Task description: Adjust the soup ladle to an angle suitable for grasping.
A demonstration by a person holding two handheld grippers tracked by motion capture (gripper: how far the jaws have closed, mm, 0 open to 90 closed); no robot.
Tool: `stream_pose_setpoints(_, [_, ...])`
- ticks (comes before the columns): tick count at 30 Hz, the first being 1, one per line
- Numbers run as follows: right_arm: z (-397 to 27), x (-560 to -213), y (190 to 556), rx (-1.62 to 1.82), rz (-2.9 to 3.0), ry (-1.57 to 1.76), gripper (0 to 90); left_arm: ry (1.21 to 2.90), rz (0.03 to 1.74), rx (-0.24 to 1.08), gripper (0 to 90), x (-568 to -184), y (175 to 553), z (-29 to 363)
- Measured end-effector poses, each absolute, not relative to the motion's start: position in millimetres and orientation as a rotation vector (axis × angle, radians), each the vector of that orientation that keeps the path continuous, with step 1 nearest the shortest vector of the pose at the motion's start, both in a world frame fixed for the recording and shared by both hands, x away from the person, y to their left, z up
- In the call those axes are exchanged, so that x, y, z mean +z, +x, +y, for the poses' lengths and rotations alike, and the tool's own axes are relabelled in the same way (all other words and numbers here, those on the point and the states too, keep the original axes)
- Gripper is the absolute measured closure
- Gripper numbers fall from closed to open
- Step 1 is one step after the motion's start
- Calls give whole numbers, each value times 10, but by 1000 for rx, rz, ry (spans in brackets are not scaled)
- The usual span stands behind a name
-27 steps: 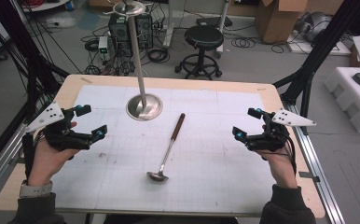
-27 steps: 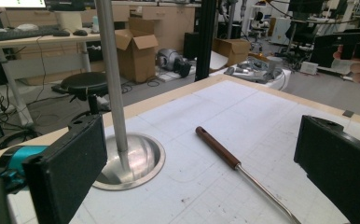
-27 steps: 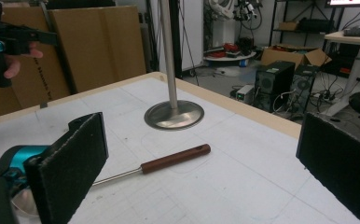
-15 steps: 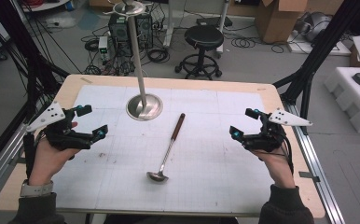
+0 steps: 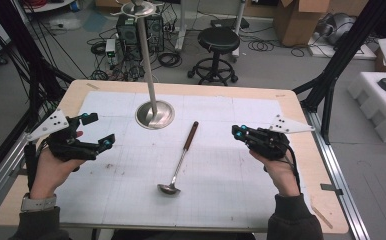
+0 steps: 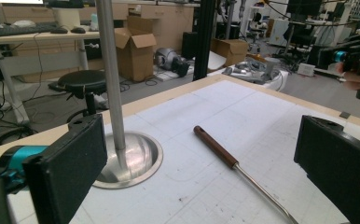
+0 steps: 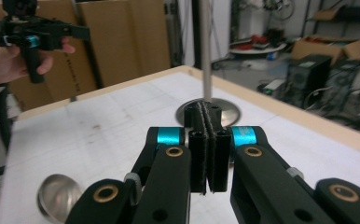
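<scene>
Our right claw (image 5: 237, 133) hovers above the counter (image 5: 291, 107) with its jaws pressed together on nothing; our left claw (image 5: 97, 131) hangs at the opposite edge with its jaws wide apart, also empty; between the two, touching neither, the ladle (image 5: 180, 160) lies flat on the gridded sheet, brown handle pointing toward the far side and bowl toward us; beyond the handle tip, close but apart, stands the metal stand (image 5: 154, 113), its pole rising from a round base. We judge the work at its approach stage, nothing grasped yet; the next move likely calls for parting the right jaws, lowering one claw over the ladle's handle and clamping there.
</scene>
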State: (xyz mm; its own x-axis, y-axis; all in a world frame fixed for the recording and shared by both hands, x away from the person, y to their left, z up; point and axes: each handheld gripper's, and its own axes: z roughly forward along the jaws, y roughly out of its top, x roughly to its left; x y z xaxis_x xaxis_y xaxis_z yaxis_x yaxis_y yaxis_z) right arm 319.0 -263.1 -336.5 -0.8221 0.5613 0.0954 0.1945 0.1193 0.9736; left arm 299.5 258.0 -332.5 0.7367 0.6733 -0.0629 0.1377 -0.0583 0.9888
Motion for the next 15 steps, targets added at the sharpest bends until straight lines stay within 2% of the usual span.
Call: stream_pose_setpoints(15, [-2016,-3684,3427,1633,2362,638,900,1622,688,482,29,-3358,3012,2586])
